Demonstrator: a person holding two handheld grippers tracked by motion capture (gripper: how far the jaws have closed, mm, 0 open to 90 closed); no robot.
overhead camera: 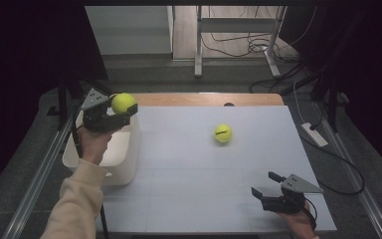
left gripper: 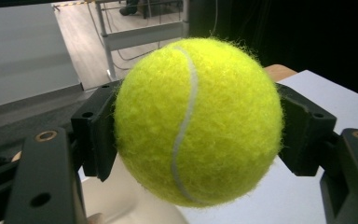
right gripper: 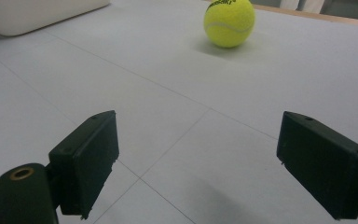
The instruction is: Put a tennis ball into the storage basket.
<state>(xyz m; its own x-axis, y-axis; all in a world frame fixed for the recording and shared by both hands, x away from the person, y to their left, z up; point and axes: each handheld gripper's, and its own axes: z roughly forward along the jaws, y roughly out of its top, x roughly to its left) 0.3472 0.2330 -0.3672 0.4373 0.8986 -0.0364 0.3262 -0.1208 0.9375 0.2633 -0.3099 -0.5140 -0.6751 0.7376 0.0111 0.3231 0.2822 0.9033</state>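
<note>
My left gripper [overhead camera: 123,110] is shut on a yellow tennis ball [overhead camera: 123,102], held in the air over the far rim of a white bin [overhead camera: 124,164] at the table's left edge. The left gripper view has that held ball [left gripper: 198,121] pressed between both jaws, the bin's rim [left gripper: 121,196] just below. A second tennis ball [overhead camera: 223,133] lies free on the white table top, right of centre. My right gripper [overhead camera: 264,183] rests open near the front right corner, with nothing between its jaws. In the right gripper view [right gripper: 196,163] the free ball [right gripper: 229,22] lies well ahead.
The white table top [overhead camera: 194,169] has a wooden strip [overhead camera: 204,99] along its far edge. Metal rails [overhead camera: 35,174] run along both sides of the table. A desk frame and cables [overhead camera: 248,45] stand on the floor beyond. A power strip [overhead camera: 314,134] lies right of the table.
</note>
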